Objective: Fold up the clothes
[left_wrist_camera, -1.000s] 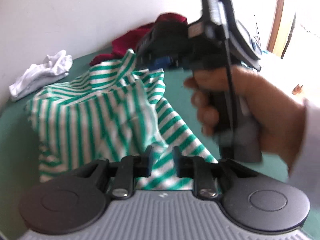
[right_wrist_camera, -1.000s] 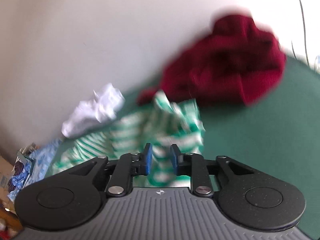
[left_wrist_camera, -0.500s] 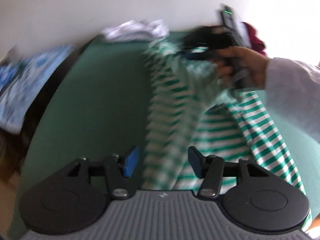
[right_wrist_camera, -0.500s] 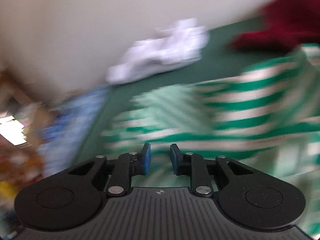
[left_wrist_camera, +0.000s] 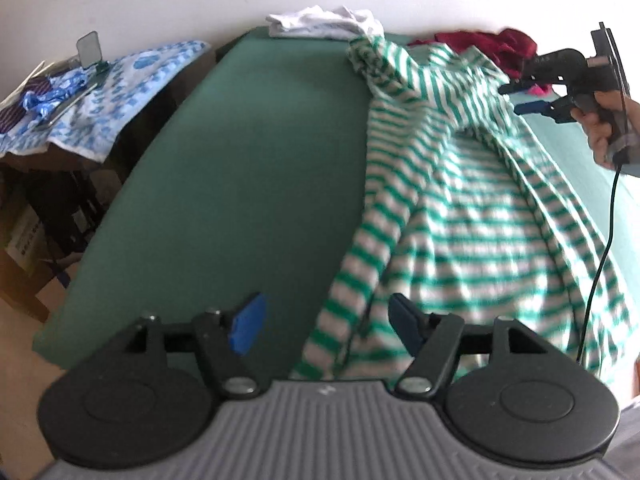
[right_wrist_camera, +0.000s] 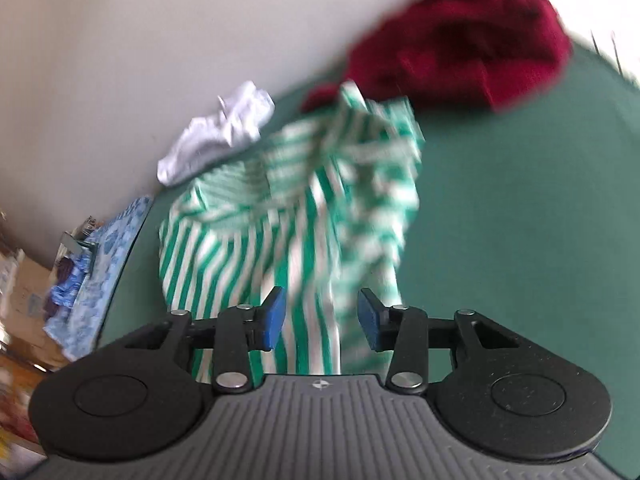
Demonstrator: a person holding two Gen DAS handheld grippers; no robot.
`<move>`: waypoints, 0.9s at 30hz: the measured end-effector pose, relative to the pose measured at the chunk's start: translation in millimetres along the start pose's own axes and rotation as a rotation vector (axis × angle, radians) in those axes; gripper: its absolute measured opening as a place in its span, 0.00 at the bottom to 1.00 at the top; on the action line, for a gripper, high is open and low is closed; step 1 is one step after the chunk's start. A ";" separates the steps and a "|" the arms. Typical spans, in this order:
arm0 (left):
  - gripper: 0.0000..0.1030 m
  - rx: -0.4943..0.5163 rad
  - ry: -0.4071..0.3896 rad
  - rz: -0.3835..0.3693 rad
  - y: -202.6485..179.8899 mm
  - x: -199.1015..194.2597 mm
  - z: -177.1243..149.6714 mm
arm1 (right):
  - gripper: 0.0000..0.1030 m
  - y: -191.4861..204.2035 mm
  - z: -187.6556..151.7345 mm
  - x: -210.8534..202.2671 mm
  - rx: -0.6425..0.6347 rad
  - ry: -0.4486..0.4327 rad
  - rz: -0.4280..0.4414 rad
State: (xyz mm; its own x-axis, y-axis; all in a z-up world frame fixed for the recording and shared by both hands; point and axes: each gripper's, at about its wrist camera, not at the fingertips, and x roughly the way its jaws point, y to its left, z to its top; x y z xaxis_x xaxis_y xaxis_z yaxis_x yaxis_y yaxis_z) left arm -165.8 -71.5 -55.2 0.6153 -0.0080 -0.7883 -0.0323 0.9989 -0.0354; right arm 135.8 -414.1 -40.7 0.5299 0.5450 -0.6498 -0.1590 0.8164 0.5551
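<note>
Jaws of both grippers stand wide apart and grip nothing. Left gripper point(left_wrist_camera: 324, 326) sits at the near edge of the green-and-white striped shirt point(left_wrist_camera: 460, 208), which lies spread and rumpled on the green desk point(left_wrist_camera: 248, 168). Right gripper point(right_wrist_camera: 320, 318) hovers over the same shirt. Only the left wrist view shows the hand point(left_wrist_camera: 608, 128) holding the right gripper. A crumpled white garment point(right_wrist_camera: 216, 136) and a dark red garment point(right_wrist_camera: 460, 44) lie by the wall; the right view is blurred.

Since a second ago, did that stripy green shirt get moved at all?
Yes. The striped shirt was bunched near the white cloth; it now stretches from there toward the near edge of the green table.
</note>
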 end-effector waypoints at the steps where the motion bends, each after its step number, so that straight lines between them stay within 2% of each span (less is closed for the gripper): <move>1: 0.71 0.009 0.003 0.000 -0.6 -0.4 -5.2 | 0.44 -2.7 -7.8 -1.1 0.016 0.017 0.021; 3: 0.71 0.026 0.010 -0.002 -1.7 -1.5 -15.1 | 0.48 0.2 -22.4 6.6 0.000 0.053 0.041; 6: 0.71 0.045 0.008 -0.006 -1.6 -6.9 -27.0 | 0.06 10.7 -32.2 1.5 -0.079 0.013 -0.045; 8: 0.72 0.053 0.003 -0.011 -0.4 -11.8 -33.2 | 0.05 13.8 -33.1 -9.8 -0.089 -0.043 -0.044; 10: 0.76 0.058 -0.003 -0.029 1.7 -16.5 -38.8 | 0.06 11.5 -35.4 -18.0 -0.089 -0.076 -0.055; 12: 0.79 0.063 -0.011 -0.051 3.6 -20.6 -44.4 | 0.10 14.0 -36.6 -14.0 -0.118 -0.058 -0.086; 14: 0.79 0.070 -0.019 -0.063 4.6 -22.9 -48.8 | 0.16 23.0 -38.2 -11.6 -0.169 -0.049 -0.202; 15: 0.79 0.076 -0.027 -0.065 5.0 -23.5 -51.1 | 0.23 27.7 -40.0 -14.0 -0.185 -0.056 -0.232; 16: 0.79 0.077 -0.032 -0.064 5.8 -23.3 -53.4 | 0.33 32.6 -44.1 -24.8 -0.181 -0.090 -0.198; 17: 0.79 0.070 -0.034 -0.061 7.7 -22.4 -55.2 | 0.38 37.1 -48.3 -34.6 -0.172 -0.109 -0.152; 18: 0.79 0.053 -0.034 -0.062 11.0 -21.5 -56.5 | 0.41 41.1 -52.9 -42.1 -0.152 -0.090 -0.075; 19: 0.79 0.025 -0.034 -0.069 15.2 -20.9 -57.8 | 0.41 45.6 -57.7 -46.7 -0.136 -0.067 -0.010; 22: 0.80 -0.074 -0.031 -0.092 27.5 -18.5 -61.9 | 0.43 62.5 -73.0 -38.6 -0.123 0.033 0.091; 27: 0.79 -0.195 -0.021 -0.095 37.5 -12.4 -68.3 | 0.44 73.2 -82.3 4.7 -0.070 0.154 0.054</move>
State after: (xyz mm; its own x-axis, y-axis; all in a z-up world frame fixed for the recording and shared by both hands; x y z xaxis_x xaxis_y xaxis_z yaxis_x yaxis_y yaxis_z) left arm -228.4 -37.1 -88.8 0.6389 -0.0989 -0.7629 -0.1234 0.9657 -0.2285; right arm 58.1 -336.1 -45.9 0.3857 0.6069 -0.6949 -0.2447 0.7935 0.5572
